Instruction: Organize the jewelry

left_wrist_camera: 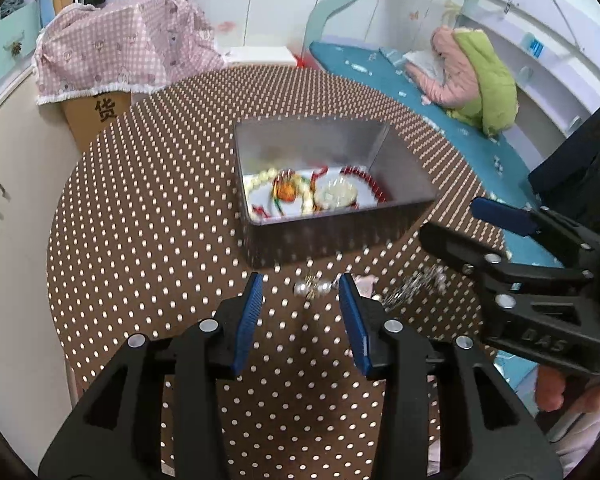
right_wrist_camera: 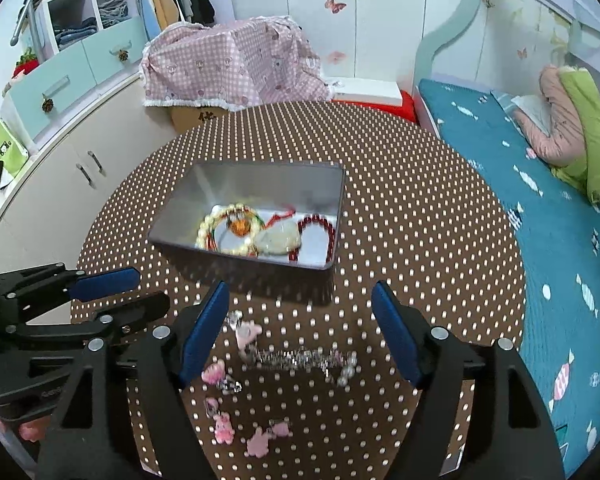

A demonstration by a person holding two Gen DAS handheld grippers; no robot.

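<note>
Jewelry is split between two places: bracelets and a pale pendant already lie in the metal tin [right_wrist_camera: 244, 184] at twelve o'clock from both my claws, while small pieces are still loose on the dotted surface [right_wrist_camera: 420, 208]. My right claw [right_wrist_camera: 300, 332] stands wide with nothing between its pads, hanging over a sparkly hair clip [right_wrist_camera: 300, 358] that has pearls at its three o'clock end. Pink charms [right_wrist_camera: 224, 430] are scattered at about seven o'clock from that clip. My left claw [left_wrist_camera: 300, 312] stands narrower, also empty, with a pearl earring [left_wrist_camera: 314, 288] just ahead of its tips.

My worry is the crowding. The two claws sit close side by side, and the left one's target lies near the clip's end, so closing both at once could knock one piece away or snag two together. The clip is long and low; a pinch across its middle may tip it or let it slide off the pads. The earring is tiny and round, so I judge it likely to roll off. Blur hides finer detail.
</note>
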